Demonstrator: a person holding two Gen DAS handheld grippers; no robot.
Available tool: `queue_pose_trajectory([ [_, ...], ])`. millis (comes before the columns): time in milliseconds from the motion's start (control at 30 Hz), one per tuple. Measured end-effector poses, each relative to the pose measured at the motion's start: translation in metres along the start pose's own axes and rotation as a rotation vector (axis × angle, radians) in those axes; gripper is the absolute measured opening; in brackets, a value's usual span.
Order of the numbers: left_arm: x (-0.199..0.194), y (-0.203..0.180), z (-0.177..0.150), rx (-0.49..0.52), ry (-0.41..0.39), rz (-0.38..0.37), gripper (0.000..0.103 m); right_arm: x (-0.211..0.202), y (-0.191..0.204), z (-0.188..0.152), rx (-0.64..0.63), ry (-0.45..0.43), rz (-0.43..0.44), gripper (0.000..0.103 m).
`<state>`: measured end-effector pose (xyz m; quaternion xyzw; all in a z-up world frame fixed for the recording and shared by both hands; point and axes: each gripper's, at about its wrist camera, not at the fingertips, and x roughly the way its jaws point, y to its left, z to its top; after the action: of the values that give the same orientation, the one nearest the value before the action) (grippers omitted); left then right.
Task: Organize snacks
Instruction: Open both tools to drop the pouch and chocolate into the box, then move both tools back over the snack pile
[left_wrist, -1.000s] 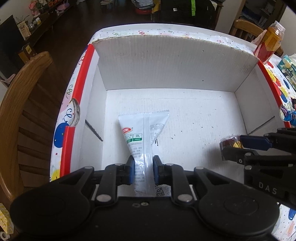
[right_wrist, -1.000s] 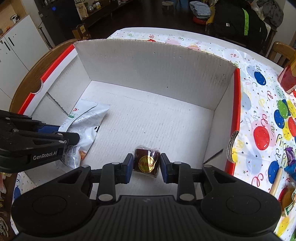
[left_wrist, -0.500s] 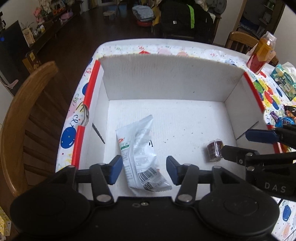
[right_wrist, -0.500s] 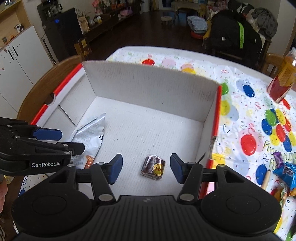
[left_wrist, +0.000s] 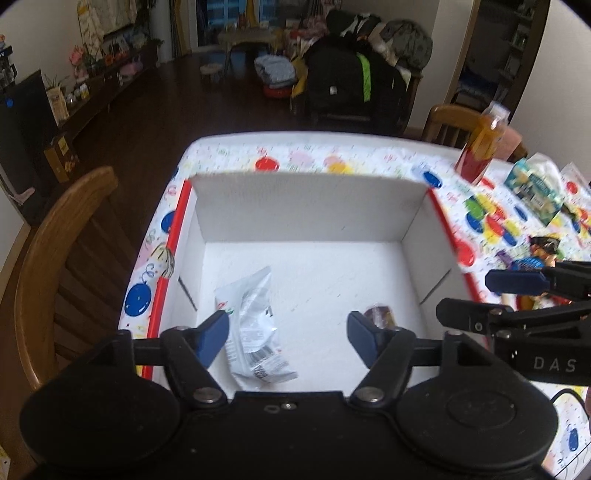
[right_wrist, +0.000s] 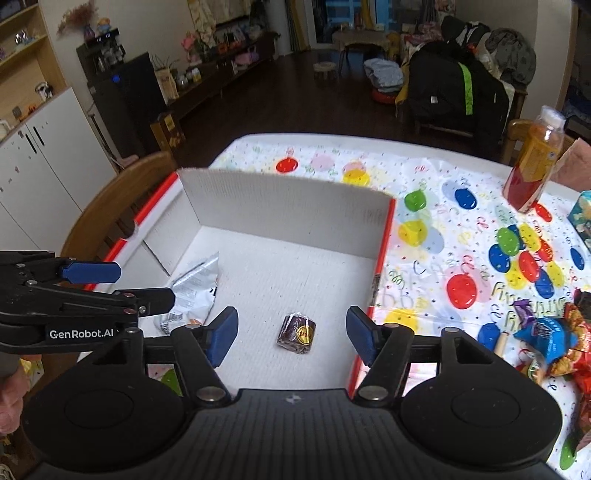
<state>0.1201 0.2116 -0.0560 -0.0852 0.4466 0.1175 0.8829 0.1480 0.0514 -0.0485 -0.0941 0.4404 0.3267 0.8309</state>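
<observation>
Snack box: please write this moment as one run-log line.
left gripper: open | right gripper: open | white box: silver packet, brown candy | snack pile: outside

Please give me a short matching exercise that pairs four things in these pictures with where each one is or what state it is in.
Things:
1. silver snack bag
2. brown wrapped cake
3. orange drink bottle
4. right gripper

Places or states:
A. upright on the balloon tablecloth, outside the box
B. open, holding nothing
C. lying by the box's left wall
D. lying on the box floor nearer the right wall

Pairs: 1-C, 2-D, 3-A, 4-B
</observation>
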Motion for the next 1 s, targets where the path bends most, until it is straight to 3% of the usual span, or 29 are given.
queue_pose_trajectory([
  [233, -0.027, -0.022, 0.002, 0.024, -0.078, -0.035, 0.073, -0.037, -0.011, -0.009, -0.007, -0.042, 0.008, 0.072],
  [333, -0.039, -0.034, 0.002, 0.037, -0.112, -0.049, 0.077, -0.055, -0.019, -0.014, 0.007, -0.066, 0.019, 0.077],
  [533, -0.058, -0.064, -0.002, 0.078, -0.179, -0.082, 0.084, -0.09, -0.037, -0.028, 0.035, -0.132, 0.024, 0.078],
  [633, -0.065, -0.08, -0.004, 0.098, -0.205, -0.105, 0.087, -0.106, -0.051, -0.036, 0.06, -0.17, 0.008, 0.083],
  [1000, -0.07, -0.152, -0.012, 0.184, -0.257, -0.216, 0.096, -0.15, -0.124, -0.079, 0.166, -0.252, -0.093, 0.084],
])
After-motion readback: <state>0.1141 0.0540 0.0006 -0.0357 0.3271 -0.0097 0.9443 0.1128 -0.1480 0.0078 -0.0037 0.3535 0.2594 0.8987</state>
